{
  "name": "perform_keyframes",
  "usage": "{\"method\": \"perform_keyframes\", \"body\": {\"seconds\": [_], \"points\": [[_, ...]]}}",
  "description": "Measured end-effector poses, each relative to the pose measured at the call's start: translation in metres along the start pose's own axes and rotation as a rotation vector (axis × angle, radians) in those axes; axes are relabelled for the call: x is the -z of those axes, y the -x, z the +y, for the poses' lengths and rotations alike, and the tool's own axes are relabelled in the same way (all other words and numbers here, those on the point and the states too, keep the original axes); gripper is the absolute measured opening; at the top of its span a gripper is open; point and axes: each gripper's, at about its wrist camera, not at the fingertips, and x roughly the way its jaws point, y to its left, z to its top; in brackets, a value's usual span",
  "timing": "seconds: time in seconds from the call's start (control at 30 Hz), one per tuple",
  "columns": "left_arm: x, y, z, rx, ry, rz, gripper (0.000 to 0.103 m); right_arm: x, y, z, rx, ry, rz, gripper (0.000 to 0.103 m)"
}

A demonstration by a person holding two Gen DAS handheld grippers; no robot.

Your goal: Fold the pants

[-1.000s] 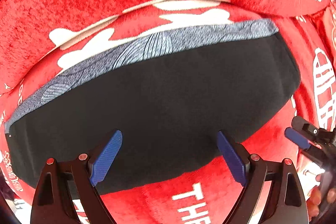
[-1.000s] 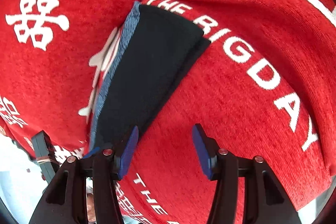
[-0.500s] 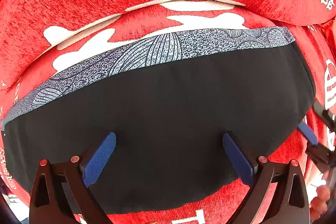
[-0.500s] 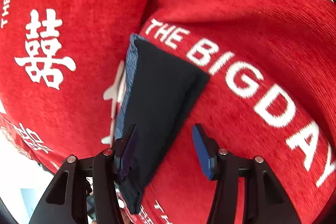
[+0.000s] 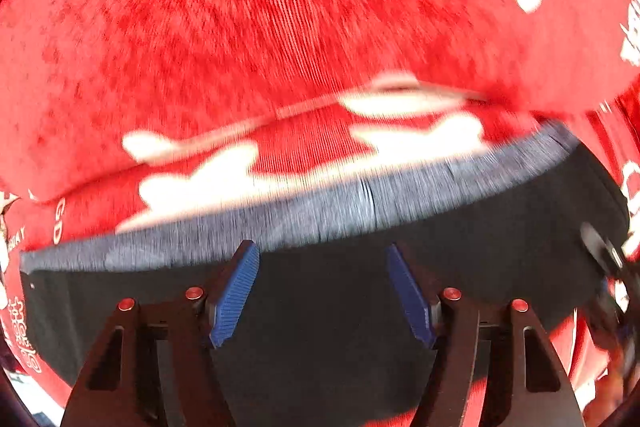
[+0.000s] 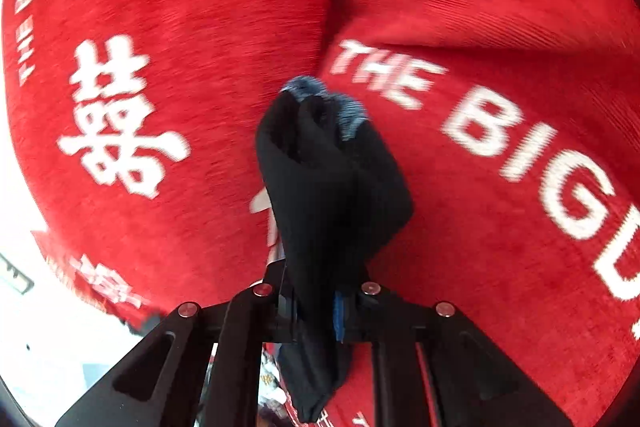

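Pants [image 6: 332, 187] are pinched at one end by the right gripper [image 6: 316, 311] above the red cover [image 6: 500, 7]; the left gripper [image 5: 322, 291] is held open, empty; a fold-over is judged next.

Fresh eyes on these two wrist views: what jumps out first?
The red cover with white lettering fills both views. In the right wrist view, the right gripper is shut on a bunched end of the black pants. In the left view, the left gripper hangs open over the pants, whose grey patterned band runs across mid-frame.
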Motion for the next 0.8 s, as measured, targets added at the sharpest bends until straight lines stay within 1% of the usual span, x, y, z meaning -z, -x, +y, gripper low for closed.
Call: {"method": "perform_keyframes", "body": {"seconds": [0.07, 0.13, 0.2, 0.23, 0.3, 0.37, 0.53, 0.63, 0.67, 0.73, 0.77, 0.8], "points": [[-0.011, -0.013, -0.005, -0.006, 0.018, 0.005, 0.070, 0.003, 0.003, 0.016, -0.017, 0.044, 0.012, 0.013], [-0.013, -0.039, -0.013, 0.001, -0.004, 0.068, 0.070, 0.007, 0.004, 0.031, -0.022, 0.091, 0.022, 0.013], [-0.011, -0.039, -0.020, -0.021, -0.037, 0.014, 0.070, 0.011, 0.002, 0.044, -0.019, 0.134, 0.040, 0.013], [-0.012, -0.039, -0.022, -0.027, -0.057, 0.018, 0.070, 0.014, -0.001, 0.054, -0.017, 0.168, 0.046, 0.013], [-0.016, -0.036, -0.014, 0.006, -0.048, 0.039, 0.070, 0.017, -0.005, 0.068, -0.007, 0.212, 0.055, 0.013], [-0.017, -0.030, 0.000, 0.042, -0.011, 0.045, 0.070, 0.023, -0.009, 0.086, 0.008, 0.273, 0.066, 0.013], [-0.004, 0.001, 0.044, 0.081, 0.039, -0.023, 0.070, 0.052, -0.019, 0.136, 0.086, 0.488, 0.108, 0.013], [0.012, 0.019, 0.074, 0.092, 0.047, -0.052, 0.070, 0.081, -0.031, 0.168, 0.148, 0.630, 0.131, 0.013], [0.019, 0.024, 0.087, 0.086, 0.051, -0.058, 0.070, 0.097, -0.038, 0.180, 0.184, 0.691, 0.136, 0.013], [0.029, 0.033, 0.118, 0.072, 0.069, -0.058, 0.070, 0.121, -0.050, 0.194, 0.237, 0.773, 0.144, 0.013], [0.045, 0.037, 0.128, 0.067, 0.081, -0.056, 0.070, 0.135, -0.059, 0.200, 0.263, 0.812, 0.150, 0.013], [0.051, 0.040, 0.147, 0.057, 0.098, -0.052, 0.070, 0.150, -0.069, 0.204, 0.294, 0.852, 0.160, 0.013]]}}
